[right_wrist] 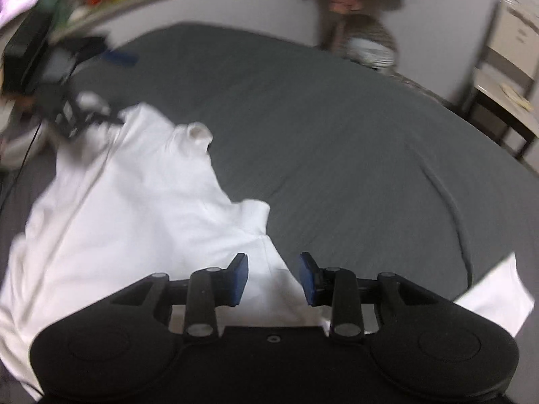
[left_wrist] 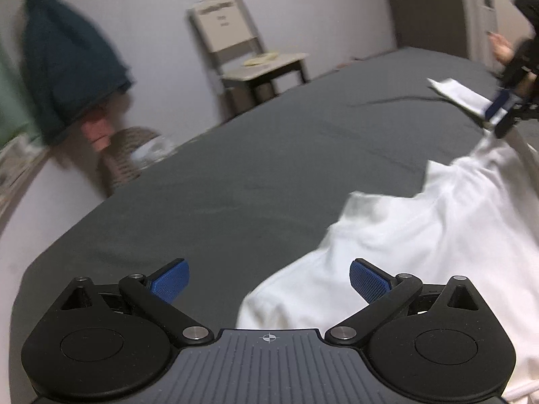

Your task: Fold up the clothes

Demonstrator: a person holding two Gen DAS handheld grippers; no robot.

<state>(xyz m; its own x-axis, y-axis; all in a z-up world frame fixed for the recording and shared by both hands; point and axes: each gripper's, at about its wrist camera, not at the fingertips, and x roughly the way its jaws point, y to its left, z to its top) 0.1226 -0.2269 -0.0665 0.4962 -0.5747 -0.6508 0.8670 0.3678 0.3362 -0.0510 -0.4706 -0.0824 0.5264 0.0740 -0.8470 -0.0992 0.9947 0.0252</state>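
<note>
While the white cotton garment (right_wrist: pixel 128 208) lies rumpled on the dark grey bed sheet (right_wrist: pixel 337 155) near its front edge, the left gripper (left_wrist: pixel 269 282) gapes wide and empty, and the right gripper (right_wrist: pixel 273 277), part-open, straddles loose cloth ungripped; closing could pinch several layers and skew the fold.

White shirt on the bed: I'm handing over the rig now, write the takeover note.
Left gripper: open, empty, over the white shirt's edge.
Right gripper: jaws apart over shirt fabric, nothing pinched.
Shirt lies rumpled on the grey bedsheet; views are blurred.
Done: no neat fold visible.
Left: spread it flat, then fold.
</note>
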